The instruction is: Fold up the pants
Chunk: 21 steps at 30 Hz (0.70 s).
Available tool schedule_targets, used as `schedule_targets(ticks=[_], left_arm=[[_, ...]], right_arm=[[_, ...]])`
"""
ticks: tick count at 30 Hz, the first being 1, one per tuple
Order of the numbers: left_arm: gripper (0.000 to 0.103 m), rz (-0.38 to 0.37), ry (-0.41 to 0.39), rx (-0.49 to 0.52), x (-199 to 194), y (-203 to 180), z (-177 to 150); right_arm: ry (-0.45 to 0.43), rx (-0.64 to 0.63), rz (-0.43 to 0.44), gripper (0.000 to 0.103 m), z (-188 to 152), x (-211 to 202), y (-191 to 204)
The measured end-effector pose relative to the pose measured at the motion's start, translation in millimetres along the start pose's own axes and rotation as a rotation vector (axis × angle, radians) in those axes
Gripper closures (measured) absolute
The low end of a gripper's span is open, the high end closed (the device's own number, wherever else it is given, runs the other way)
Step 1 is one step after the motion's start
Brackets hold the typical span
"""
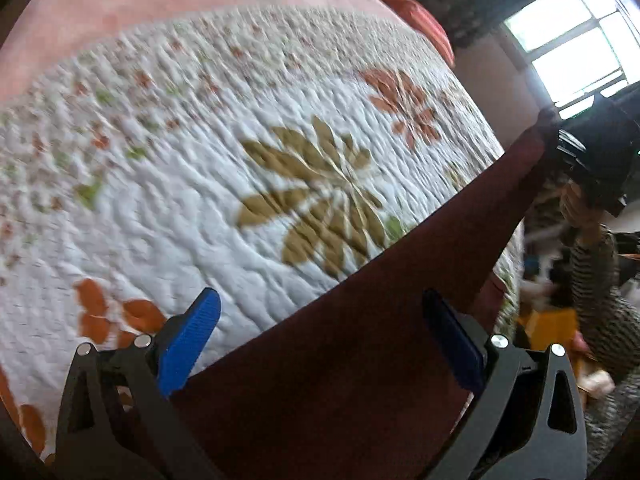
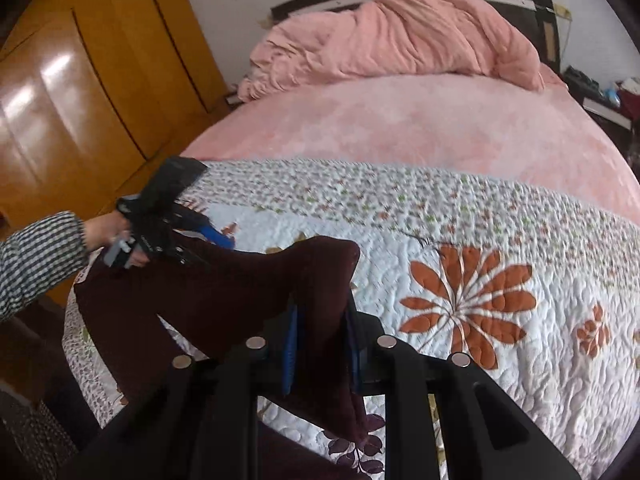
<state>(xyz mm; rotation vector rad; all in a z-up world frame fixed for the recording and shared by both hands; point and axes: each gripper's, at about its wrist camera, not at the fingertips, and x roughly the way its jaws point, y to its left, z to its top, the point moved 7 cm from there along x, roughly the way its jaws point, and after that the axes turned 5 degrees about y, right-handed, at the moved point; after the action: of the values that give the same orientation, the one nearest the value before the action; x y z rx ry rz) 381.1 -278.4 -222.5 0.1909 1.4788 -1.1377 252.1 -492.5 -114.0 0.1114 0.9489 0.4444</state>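
Dark maroon pants [image 2: 224, 292] hang stretched above a floral quilt [image 2: 480, 240]. My right gripper [image 2: 322, 344] is shut on one end of the pants, with fabric bunched between its blue pads. In the left wrist view my left gripper [image 1: 320, 340] is open, its blue pads [image 1: 188, 340] wide apart over the pants [image 1: 340, 360], which run up right toward the right gripper [image 1: 600, 160]. The left gripper also shows in the right wrist view [image 2: 212, 232] at the far end of the pants.
A pink blanket [image 2: 400, 120] and a bunched pink duvet [image 2: 400, 36] cover the far half of the bed. A wooden wardrobe [image 2: 80, 80] stands to the left. A bright window [image 1: 576, 40] is at the right of the left wrist view.
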Motion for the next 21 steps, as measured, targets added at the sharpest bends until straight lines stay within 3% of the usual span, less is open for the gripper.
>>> schedule_targets(ticks=[4, 7, 9, 12, 15, 18, 20, 21], left_arm=[[0.004, -0.071, 0.1, -0.036, 13.8, 0.2, -11.1], [0.011, -0.112, 0.096, -0.059, 9.9, -1.4, -22.6], [0.067, -0.104, 0.113, -0.059, 7.6, -2.8, -34.2], [0.086, 0.002, 0.079, -0.048, -5.0, -2.5, -50.9], [0.088, 0.156, -0.072, -0.082, -31.7, -17.5, -58.2], [0.088, 0.486, -0.219, -0.033, -51.9, -57.6, -75.3], [0.088, 0.638, -0.258, -0.01, -55.3, -78.7, -89.6], [0.088, 0.671, -0.266, -0.003, -54.9, -86.3, -96.8]], right_arm=[[-0.039, -0.001, 0.015, 0.083, 3.9, -12.4, 4.6], [-0.039, 0.017, -0.006, 0.083, 1.7, -12.7, 0.7], [-0.035, 0.048, -0.017, 0.083, -2.0, -10.5, -5.3], [-0.028, 0.092, -0.029, 0.083, -10.0, -5.3, -11.1], [-0.031, 0.117, -0.06, 0.083, -19.2, -0.4, -13.8], [-0.036, 0.118, -0.098, 0.083, -28.6, 4.3, -14.1], [-0.042, 0.095, -0.137, 0.083, -36.2, 6.6, -11.2], [-0.043, 0.094, -0.146, 0.083, -40.6, 7.1, -10.1]])
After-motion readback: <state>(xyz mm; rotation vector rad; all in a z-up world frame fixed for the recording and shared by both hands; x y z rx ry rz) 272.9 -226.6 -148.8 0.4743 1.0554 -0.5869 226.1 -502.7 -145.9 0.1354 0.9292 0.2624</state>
